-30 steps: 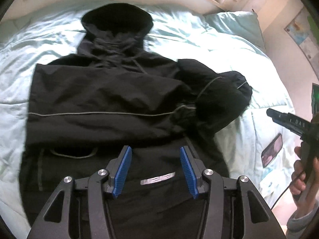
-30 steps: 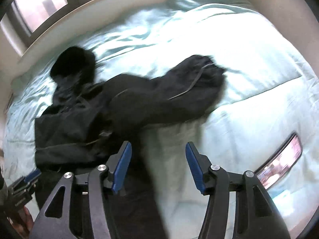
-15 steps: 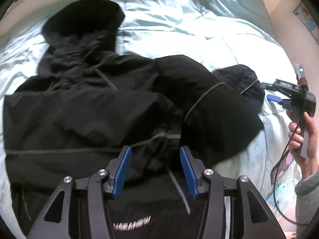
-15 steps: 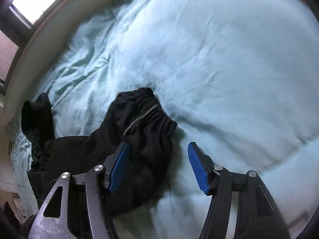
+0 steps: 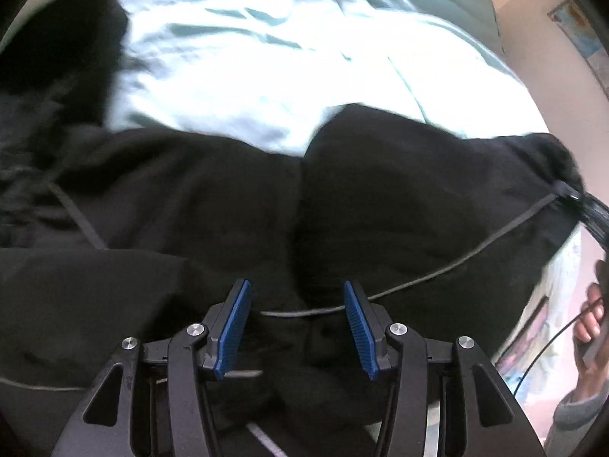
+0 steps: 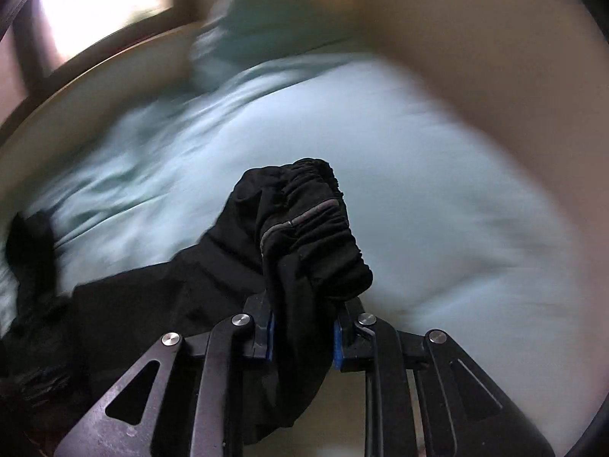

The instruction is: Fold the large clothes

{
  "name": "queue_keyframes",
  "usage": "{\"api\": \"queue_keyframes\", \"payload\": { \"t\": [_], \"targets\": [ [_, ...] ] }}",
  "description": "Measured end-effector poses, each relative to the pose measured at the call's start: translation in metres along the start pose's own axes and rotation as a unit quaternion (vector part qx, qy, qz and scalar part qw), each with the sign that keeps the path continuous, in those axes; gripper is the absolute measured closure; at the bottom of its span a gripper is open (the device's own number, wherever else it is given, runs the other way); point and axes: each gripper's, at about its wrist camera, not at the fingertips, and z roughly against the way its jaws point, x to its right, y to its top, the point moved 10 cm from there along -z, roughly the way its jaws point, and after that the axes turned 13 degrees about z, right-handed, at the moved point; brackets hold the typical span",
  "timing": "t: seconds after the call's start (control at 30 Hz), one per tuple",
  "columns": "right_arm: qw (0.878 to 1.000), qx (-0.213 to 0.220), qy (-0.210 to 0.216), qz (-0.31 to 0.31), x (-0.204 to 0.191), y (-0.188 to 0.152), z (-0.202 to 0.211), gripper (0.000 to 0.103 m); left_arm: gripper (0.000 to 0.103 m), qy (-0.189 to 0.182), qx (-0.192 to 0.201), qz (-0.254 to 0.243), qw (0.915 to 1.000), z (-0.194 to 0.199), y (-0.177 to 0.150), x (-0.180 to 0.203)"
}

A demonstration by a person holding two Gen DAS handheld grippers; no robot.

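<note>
A black hooded jacket (image 5: 171, 198) lies spread on the light blue bed (image 5: 266, 76), its hood (image 5: 64, 38) at the far left. My left gripper (image 5: 296, 285) hovers open just over the jacket where the sleeve (image 5: 418, 190) joins the body, with nothing pinched between its blue pads. The sleeve runs right to its cuff, which my right gripper (image 5: 593, 215) holds at the frame's edge. In the right wrist view the right gripper (image 6: 303, 327) has its jaws closing, pads pressing the sleeve just behind the gathered cuff (image 6: 312, 224). The cuff sticks up beyond the fingers.
A pillow (image 6: 266, 19) and a window (image 6: 95, 11) lie beyond the bed's far side, with a beige wall (image 6: 475, 19) to the right. A person's hand (image 5: 590, 320) grips the right tool. A phone-like flat object (image 5: 525, 327) lies on the duvet near it.
My left gripper came lower and right over the jacket toward the sleeve, still open. My right gripper travelled to the cuff and went from open to clamped on it.
</note>
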Motion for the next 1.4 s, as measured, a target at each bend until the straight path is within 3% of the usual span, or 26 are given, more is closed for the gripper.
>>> {"api": "queue_keyframes", "payload": {
  "t": [0.03, 0.1, 0.23, 0.33, 0.47, 0.63, 0.73, 0.93, 1.1, 1.23, 1.4],
  "targets": [
    [1.000, -0.002, -0.014, -0.014, 0.016, -0.005, 0.003, 0.079, 0.051, 0.010, -0.014, 0.002, 0.9998, -0.016, -0.003, -0.001],
    [0.996, -0.044, 0.039, -0.064, 0.033, -0.027, -0.017, 0.079, 0.051, 0.034, -0.020, 0.007, 0.9992, -0.041, -0.005, -0.007],
    [0.991, -0.116, 0.009, -0.060, 0.034, -0.062, -0.061, 0.080, 0.051, 0.058, -0.022, -0.004, 0.9981, -0.063, -0.003, -0.011],
    [0.990, -0.121, 0.008, -0.066, 0.030, -0.062, -0.058, 0.079, 0.051, 0.014, -0.012, 0.003, 0.9998, -0.037, -0.001, -0.004],
    [0.994, -0.074, 0.066, -0.044, -0.005, -0.041, -0.015, 0.079, 0.051, -0.022, 0.040, 0.004, 0.9989, 0.036, -0.006, -0.017],
    [0.986, -0.039, 0.157, 0.040, -0.119, -0.029, 0.041, 0.079, 0.051, -0.021, 0.092, 0.030, 0.9951, 0.112, -0.010, -0.070],
    [0.971, -0.029, 0.215, 0.100, -0.208, -0.034, 0.073, 0.079, 0.051, 0.002, 0.121, 0.052, 0.9913, 0.157, -0.018, -0.117],
    [0.931, -0.041, 0.296, 0.210, -0.380, -0.073, 0.112, 0.078, 0.051, 0.038, 0.156, 0.102, 0.9817, 0.217, -0.039, -0.206],
    [0.885, -0.070, 0.355, 0.295, -0.509, -0.125, 0.135, 0.073, 0.051, 0.050, 0.173, 0.144, 0.9731, 0.240, -0.057, -0.268],
    [0.854, -0.108, 0.380, 0.338, -0.589, -0.174, 0.128, 0.071, 0.051, 0.057, 0.170, 0.165, 0.9698, 0.243, -0.071, -0.304],
    [0.847, -0.150, 0.350, 0.371, -0.641, -0.222, 0.080, 0.066, 0.051, 0.068, 0.156, 0.179, 0.9689, 0.234, -0.081, -0.333]
  ]
}}
